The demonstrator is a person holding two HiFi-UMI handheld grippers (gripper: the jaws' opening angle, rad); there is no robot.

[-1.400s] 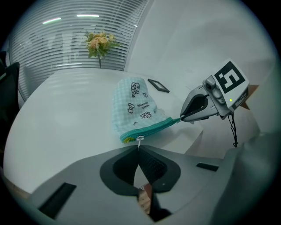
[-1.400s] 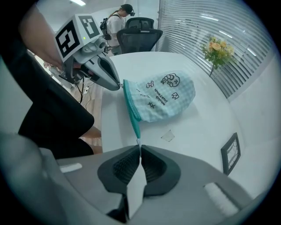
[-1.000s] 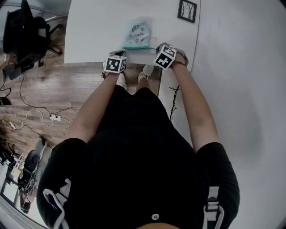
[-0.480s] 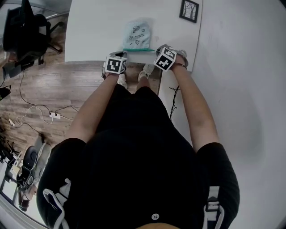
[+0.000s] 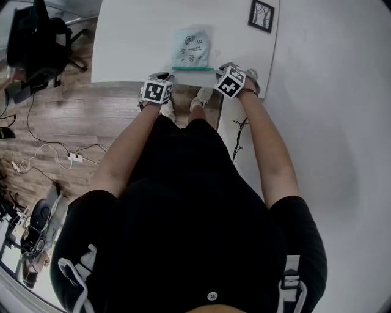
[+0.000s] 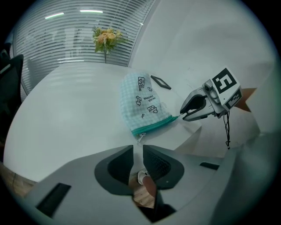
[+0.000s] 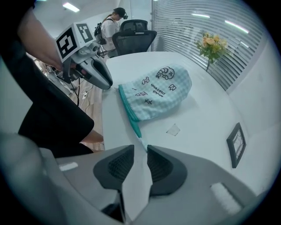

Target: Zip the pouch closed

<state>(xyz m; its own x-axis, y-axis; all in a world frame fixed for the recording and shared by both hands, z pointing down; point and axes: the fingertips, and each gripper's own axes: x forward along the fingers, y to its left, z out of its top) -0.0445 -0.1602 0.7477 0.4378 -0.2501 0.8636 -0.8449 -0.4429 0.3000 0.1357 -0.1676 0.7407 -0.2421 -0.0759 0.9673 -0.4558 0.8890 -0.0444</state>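
A pale blue checked pouch (image 5: 191, 46) with a teal zipper edge (image 6: 154, 126) lies flat near the front edge of the white table (image 5: 128, 36). The zipper looks shut along its length. My left gripper (image 6: 138, 150) hangs just off the table's edge with its jaws opening and nothing between them. The zipper pull (image 6: 140, 138) lies a little ahead of them. My right gripper (image 7: 140, 151) is at the zipper's other end, jaws opening too. The teal end tab (image 7: 141, 141) reaches their tips, unpressed. In the head view, left gripper (image 5: 164, 77) and right gripper (image 5: 220, 68) flank the pouch.
A small black picture frame (image 5: 261, 14) lies at the table's far right. A vase of flowers (image 6: 106, 38) stands at the back. A black office chair (image 5: 35, 40) and cables are on the wood floor at left. A person (image 7: 115, 19) stands far off.
Both grippers' cubes have drawn slightly back from the pouch's zipper ends. The pouch stays flat in its place on the table.
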